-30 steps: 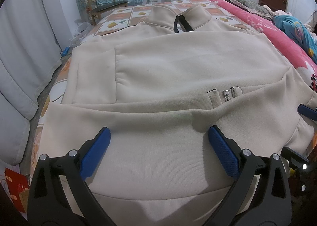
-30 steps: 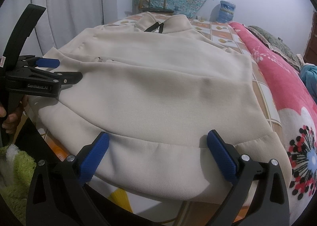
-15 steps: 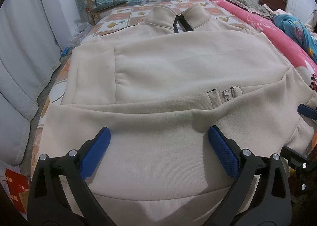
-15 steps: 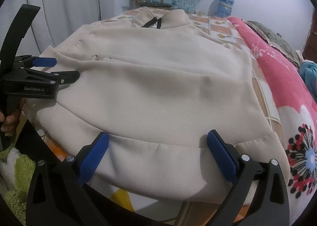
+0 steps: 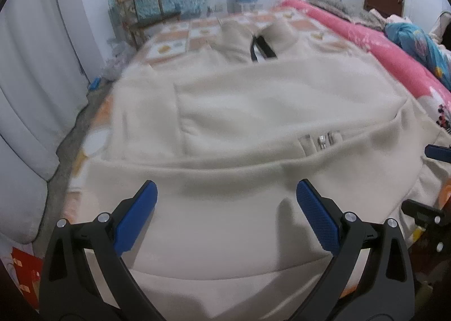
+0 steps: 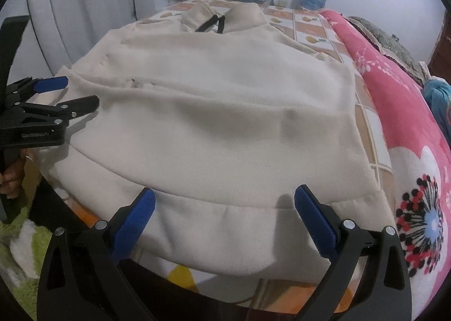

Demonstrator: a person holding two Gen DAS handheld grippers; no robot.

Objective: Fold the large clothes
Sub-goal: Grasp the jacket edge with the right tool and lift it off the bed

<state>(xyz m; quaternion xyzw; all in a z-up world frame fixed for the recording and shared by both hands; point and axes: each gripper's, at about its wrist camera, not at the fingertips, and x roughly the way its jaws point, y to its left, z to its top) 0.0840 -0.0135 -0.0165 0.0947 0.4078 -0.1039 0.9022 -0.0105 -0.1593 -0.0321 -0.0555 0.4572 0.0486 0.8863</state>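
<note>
Now we hover both tools over the near hem of the cream jacket (image 6: 220, 112), which lies flat on the bed (image 6: 366, 123), collar (image 5: 253, 36) far from us, sleeves already folded across the body. Our left gripper (image 5: 225, 202) and right gripper (image 6: 224, 208) both have their fingers spread wide, pinching nothing. To fold well, we should bite the hem (image 6: 225, 222) near its two corners, pinch all the layers, and carry it level toward the collar. Against a second ago, both views have tilted and lifted slightly, with blur in the left view; the jacket itself lies unchanged.
</note>
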